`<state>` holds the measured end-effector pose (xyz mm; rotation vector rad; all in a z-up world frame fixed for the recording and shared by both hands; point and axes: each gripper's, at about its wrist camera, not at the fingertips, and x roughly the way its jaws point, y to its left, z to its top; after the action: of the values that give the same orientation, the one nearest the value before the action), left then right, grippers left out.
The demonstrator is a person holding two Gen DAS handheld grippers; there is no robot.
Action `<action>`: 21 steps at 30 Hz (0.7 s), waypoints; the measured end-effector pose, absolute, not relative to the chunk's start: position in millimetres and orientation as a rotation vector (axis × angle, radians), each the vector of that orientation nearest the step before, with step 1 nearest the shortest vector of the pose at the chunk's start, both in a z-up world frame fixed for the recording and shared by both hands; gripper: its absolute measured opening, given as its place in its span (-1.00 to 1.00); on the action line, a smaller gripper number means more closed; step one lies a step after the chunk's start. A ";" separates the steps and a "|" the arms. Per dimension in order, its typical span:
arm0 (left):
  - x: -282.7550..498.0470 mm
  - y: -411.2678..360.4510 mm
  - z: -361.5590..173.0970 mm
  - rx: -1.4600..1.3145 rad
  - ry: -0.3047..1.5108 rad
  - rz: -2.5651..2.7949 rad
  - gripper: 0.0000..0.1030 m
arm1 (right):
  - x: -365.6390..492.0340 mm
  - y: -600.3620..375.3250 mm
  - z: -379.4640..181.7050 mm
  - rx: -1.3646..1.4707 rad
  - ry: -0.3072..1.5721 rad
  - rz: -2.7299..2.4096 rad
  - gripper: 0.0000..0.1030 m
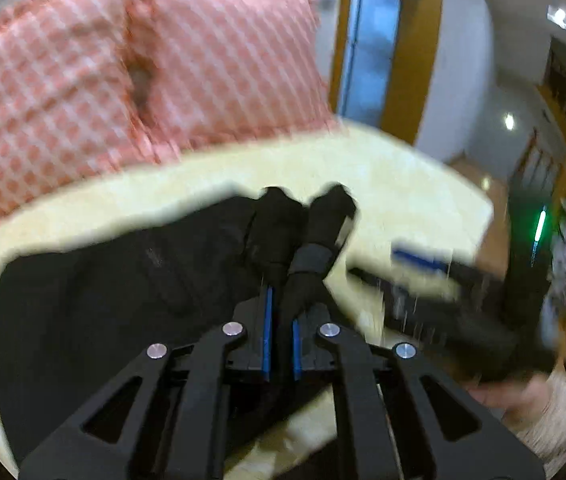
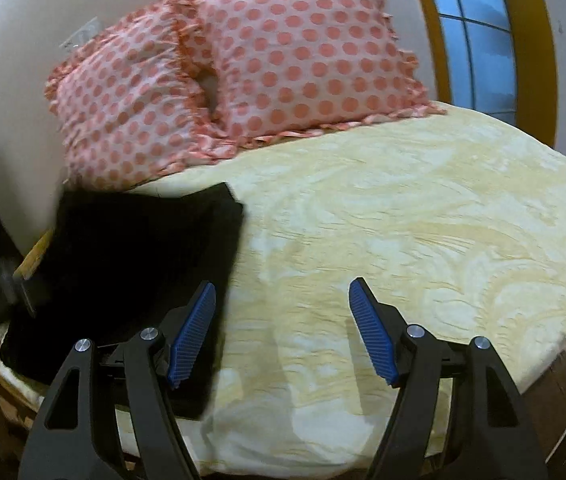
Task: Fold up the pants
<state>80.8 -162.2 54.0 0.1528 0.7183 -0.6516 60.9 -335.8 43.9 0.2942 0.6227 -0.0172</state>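
The left gripper (image 1: 281, 320) is clamping a bunched fold of the black pants (image 1: 123, 280) between its nearly closed blue pads; the gathered cloth is protruding forward past the fingertips. The right gripper (image 2: 283, 332) is standing wide open, gripping nothing, above the bedspread. In the right wrist view, the pants (image 2: 131, 264) are lying flat just left of its left finger, near the edge of the yellow bed (image 2: 403, 220). Two pink dotted pillows (image 2: 243, 68) are resting beyond.
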 end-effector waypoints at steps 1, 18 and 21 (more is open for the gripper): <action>76.9 -163.6 45.2 0.153 0.734 -0.658 -0.87 | 60.4 -340.5 43.3 0.299 0.625 -0.033 0.38; 37.1 -104.0 83.2 0.095 0.626 -0.698 0.80 | 123.8 -325.2 78.9 0.428 0.665 0.308 0.30; 41.4 -78.9 90.1 0.089 0.590 -0.576 0.80 | 133.9 -314.7 80.3 0.388 0.678 0.302 0.25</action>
<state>41.4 -78.9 90.1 0.0891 0.5905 -0.5762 133.9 -314.7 80.3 0.3875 0.6784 0.3017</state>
